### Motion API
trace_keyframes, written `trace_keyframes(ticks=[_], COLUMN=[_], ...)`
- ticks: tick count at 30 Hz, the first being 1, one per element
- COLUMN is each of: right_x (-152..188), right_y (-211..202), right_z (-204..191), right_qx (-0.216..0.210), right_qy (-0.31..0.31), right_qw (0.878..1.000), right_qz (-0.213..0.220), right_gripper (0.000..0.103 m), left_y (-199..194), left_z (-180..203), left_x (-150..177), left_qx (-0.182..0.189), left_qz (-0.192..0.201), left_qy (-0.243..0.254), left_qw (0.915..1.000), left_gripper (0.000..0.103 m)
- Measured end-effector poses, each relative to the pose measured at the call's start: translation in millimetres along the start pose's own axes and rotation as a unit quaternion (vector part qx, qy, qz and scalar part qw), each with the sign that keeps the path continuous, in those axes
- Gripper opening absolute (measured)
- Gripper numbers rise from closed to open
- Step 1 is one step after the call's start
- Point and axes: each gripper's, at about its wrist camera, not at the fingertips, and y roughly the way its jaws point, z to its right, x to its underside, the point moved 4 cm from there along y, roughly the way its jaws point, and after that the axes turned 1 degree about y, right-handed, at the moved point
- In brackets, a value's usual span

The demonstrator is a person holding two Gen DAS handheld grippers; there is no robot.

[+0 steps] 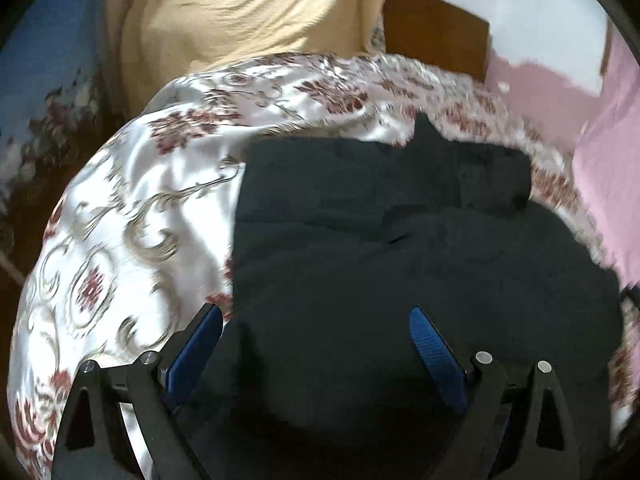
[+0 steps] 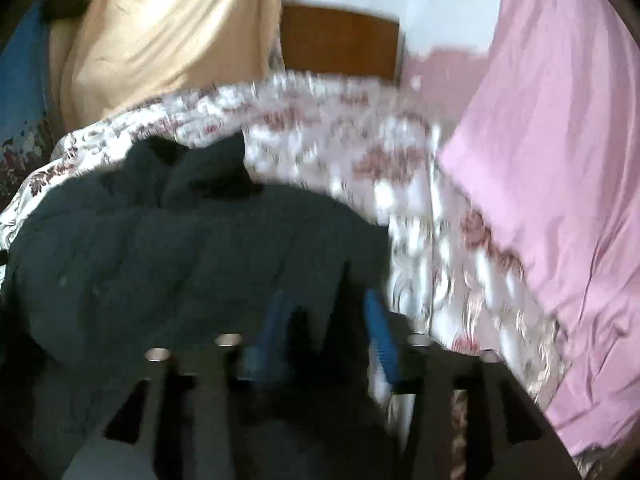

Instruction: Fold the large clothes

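Note:
A dark navy garment (image 1: 400, 264) lies partly folded on a white satin bedspread (image 1: 132, 208) with red flowers. In the left wrist view my left gripper (image 1: 316, 316) hovers over the garment's near edge. It is open, its blue pads (image 1: 436, 352) stand wide apart and nothing is held between them. The right wrist view is blurred. It shows the same garment (image 2: 160, 264) at the left, with my right gripper (image 2: 326, 312) over its right edge. Its blue pads (image 2: 380, 328) stand partly apart, the dark cloth lies below them, and no pinch on it shows.
A beige cloth (image 1: 240, 20) is heaped at the far side of the bed. A pink sheet (image 2: 552, 160) lies along the right side. A brown wooden board (image 2: 340, 40) stands against a white wall behind. Blue flowered fabric (image 1: 44, 92) hangs at the far left.

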Motion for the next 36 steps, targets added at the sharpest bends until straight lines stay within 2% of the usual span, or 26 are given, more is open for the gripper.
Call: trace_keyframes(ticks=[1,2,4,5,7,11,13,18,29,32,36], right_x=[-4,-6,-4,2,13,35,42,54,58,57,56], right_y=[-1,1,11,20,35,59,64,76,80,80,78], right_z=[-6,-15,-33,-41,-49,-49,-49,-48,-51,-50,-54], right_qx=[-0.018,-0.054,-0.116,-0.131,-0.125,-0.142,-0.147,-0.163,-0.172,-0.184,-0.203], right_qy=[-0.003,-0.009,-0.021,-0.030,-0.047,-0.029,-0.022,-0.004,0.009,0.010,0.005], right_qw=[1.000,0.998,0.993,0.991,0.990,0.988,0.988,0.986,0.984,0.982,0.979], right_qz=[0.006,0.006,-0.014,-0.030,-0.048,-0.052,-0.047,-0.043,-0.038,-0.036,-0.033], right_gripper=[0.049,0.049,0.049,0.049,0.049,0.049,0.049,0.049,0.050,0.057,0.072], left_y=[5,10,15,16,17,27,31,34,34,34,34], left_z=[5,12,19,21,20,10,6,10,8,7,7], left_x=[2,4,10,12,14,17,20,26,25,25,25], left_qx=[-0.005,-0.012,-0.026,-0.033,-0.037,0.008,0.019,0.012,0.018,0.019,0.023], left_qz=[-0.001,-0.001,0.007,0.016,0.026,0.020,0.030,0.055,0.056,0.056,0.056], left_qy=[0.011,0.025,0.041,0.050,0.052,0.023,0.014,0.012,0.007,0.005,0.003], left_qw=[0.9999,0.9996,0.9988,0.9981,0.9976,0.9995,0.9993,0.9984,0.9982,0.9982,0.9982], left_gripper=[0.095,0.095,0.095,0.097,0.103,0.103,0.103,0.103,0.103,0.103,0.103])
